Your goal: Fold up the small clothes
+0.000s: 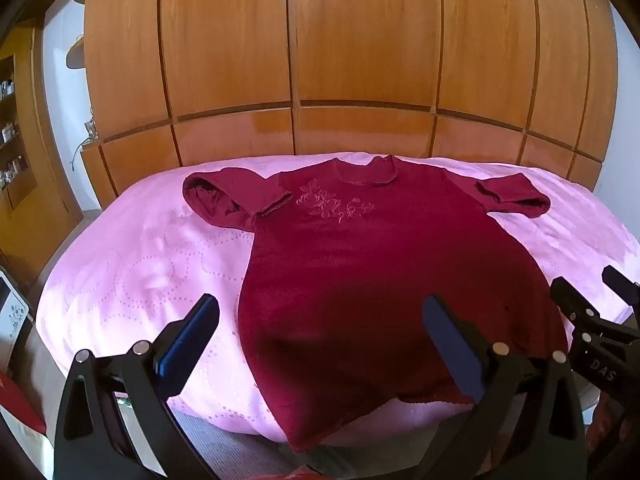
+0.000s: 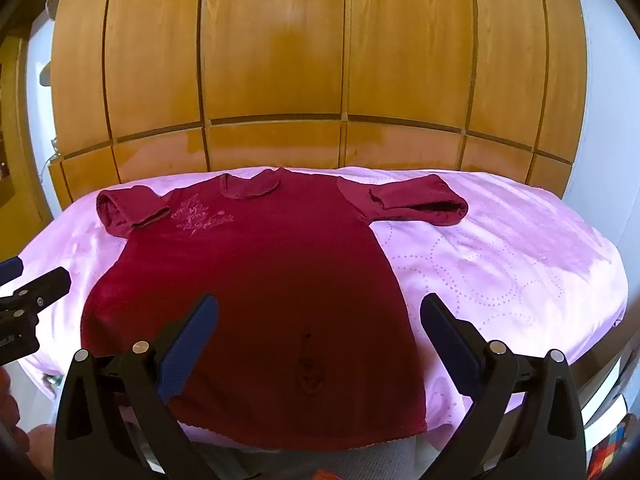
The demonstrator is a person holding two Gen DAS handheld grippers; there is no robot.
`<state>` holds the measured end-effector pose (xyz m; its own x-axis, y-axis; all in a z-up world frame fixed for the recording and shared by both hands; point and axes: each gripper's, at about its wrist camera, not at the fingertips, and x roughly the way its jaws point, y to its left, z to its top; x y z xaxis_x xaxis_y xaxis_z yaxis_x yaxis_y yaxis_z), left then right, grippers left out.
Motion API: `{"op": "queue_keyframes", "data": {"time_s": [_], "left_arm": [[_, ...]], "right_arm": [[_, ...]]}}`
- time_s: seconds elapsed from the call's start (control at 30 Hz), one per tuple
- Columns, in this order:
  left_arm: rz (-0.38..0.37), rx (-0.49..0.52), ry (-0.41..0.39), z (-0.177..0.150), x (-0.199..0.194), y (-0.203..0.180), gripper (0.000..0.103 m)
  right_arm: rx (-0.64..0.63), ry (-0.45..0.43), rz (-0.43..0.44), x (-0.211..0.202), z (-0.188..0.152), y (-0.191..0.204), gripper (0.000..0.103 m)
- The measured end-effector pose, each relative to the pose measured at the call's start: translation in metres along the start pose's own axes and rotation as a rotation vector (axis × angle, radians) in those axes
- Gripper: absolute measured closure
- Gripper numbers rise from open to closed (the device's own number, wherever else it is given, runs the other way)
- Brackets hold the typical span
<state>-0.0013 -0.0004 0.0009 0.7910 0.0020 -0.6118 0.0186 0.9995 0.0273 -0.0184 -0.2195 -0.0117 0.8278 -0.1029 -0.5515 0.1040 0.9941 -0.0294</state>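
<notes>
While the maroon top (image 1: 360,260) lies flat on the pink bedspread (image 1: 140,264), collar away from you, your left gripper (image 1: 320,340) hovers wide open and empty over its hem's left corner. Your right gripper (image 2: 320,340), equally spread and empty, hovers above the hem's right corner.

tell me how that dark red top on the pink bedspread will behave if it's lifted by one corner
The dark red top looks like soft knit lying limp, so it would probably droop and drag. Its hem already hangs off the pink bedspread, so it may slide.

Maroon top (image 1: 360,264) flat — pink bedspread (image 1: 152,264)
</notes>
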Motion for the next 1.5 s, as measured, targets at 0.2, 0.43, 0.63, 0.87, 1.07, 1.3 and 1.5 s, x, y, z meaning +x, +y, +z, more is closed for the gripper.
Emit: {"op": "queue_keyframes", "data": {"time_s": [0.2, 0.43, 0.63, 0.87, 1.07, 1.3, 1.5], "left_arm": [[-0.004, -0.007, 0.015, -0.003, 0.001, 0.001, 0.002], [0.004, -0.006, 0.019, -0.007, 0.004, -0.002, 0.002], [-0.010, -0.015, 0.036, -0.009, 0.009, 0.004, 0.002], [-0.012, -0.017, 0.049, -0.006, 0.011, 0.005, 0.002], [-0.012, -0.017, 0.053, -0.006, 0.011, 0.005, 0.002], [-0.011, -0.025, 0.060, -0.007, 0.014, 0.007, 0.002], [-0.013, -0.025, 0.063, -0.006, 0.015, 0.008, 0.002]], "right_arm": [[-0.001, 0.007, 0.001, 0.001, -0.002, -0.001, 0.003], [0.006, 0.007, 0.007, 0.001, -0.003, 0.001, 0.003], [0.008, 0.008, 0.009, 0.001, -0.003, -0.001, 0.003], [0.019, 0.017, 0.012, 0.002, 0.000, -0.004, 0.003], [0.020, 0.018, 0.012, 0.003, -0.002, -0.004, 0.003], [0.021, 0.020, 0.009, 0.004, -0.003, -0.003, 0.003], [0.019, 0.023, 0.010, 0.005, -0.003, -0.004, 0.003]]}}
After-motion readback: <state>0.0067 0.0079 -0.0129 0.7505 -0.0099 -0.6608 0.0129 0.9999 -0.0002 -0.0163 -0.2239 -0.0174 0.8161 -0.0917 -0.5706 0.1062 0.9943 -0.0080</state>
